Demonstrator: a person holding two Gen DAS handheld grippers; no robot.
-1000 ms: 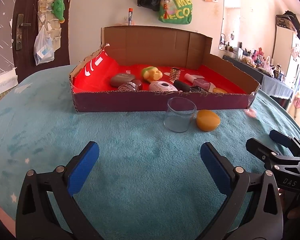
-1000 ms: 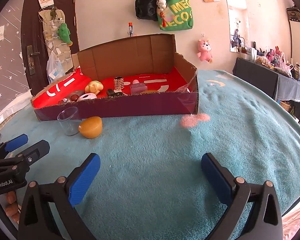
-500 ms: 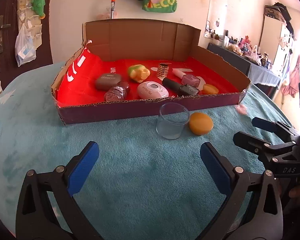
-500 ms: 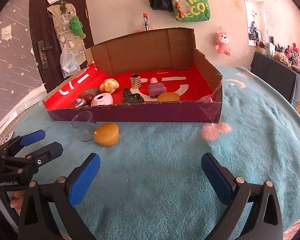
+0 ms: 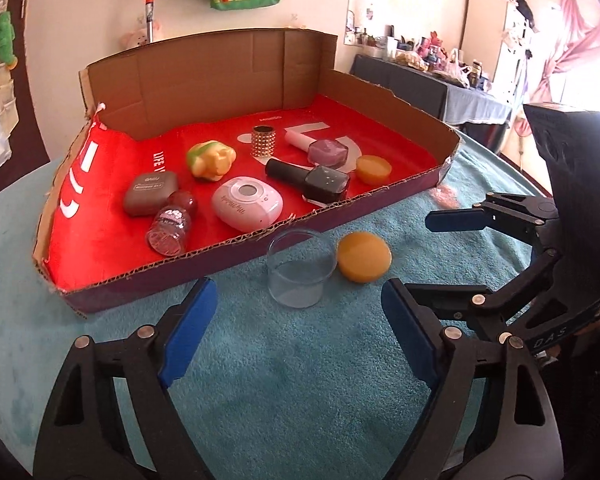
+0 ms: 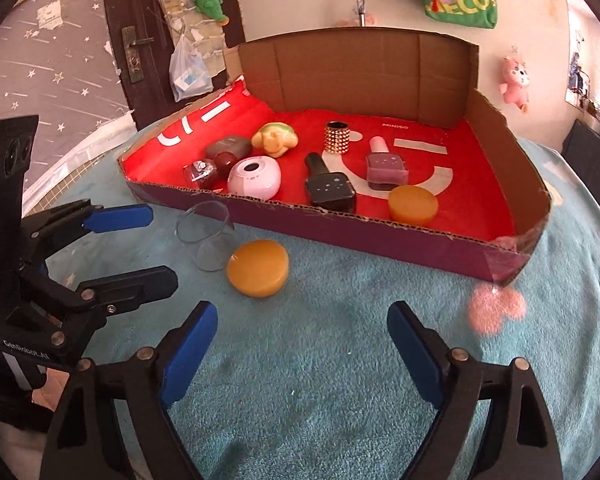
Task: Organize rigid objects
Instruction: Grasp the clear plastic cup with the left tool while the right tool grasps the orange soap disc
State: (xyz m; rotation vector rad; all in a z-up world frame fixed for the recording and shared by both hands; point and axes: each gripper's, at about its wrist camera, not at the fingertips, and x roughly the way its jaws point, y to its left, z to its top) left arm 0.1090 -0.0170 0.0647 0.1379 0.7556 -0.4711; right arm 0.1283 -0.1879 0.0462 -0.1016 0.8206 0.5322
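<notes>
A clear plastic cup (image 5: 301, 267) and an orange round puck (image 5: 364, 255) stand side by side on the teal cloth, just outside the front wall of a cardboard tray (image 5: 236, 252) with a red floor. My left gripper (image 5: 296, 344) is open and empty, a short way in front of the cup. My right gripper (image 6: 300, 348) is open and empty, in front of the puck (image 6: 258, 267); the cup (image 6: 204, 236) is to its left. Each gripper shows in the other's view, the right one (image 5: 444, 252) and the left one (image 6: 140, 248).
In the tray lie a second orange puck (image 6: 413, 203), two nail polish bottles (image 6: 330, 186), a white oval device (image 6: 254, 176), a grey case (image 5: 150, 192), a small bottle (image 5: 174, 224), a yellow toy (image 5: 211, 158) and a studded ring (image 6: 337, 137). A pink patch (image 6: 498, 308) marks the cloth.
Both grippers have moved forward and risen, so the tray, cup and puck look nearer and are seen from above. The objects themselves have not moved.
</notes>
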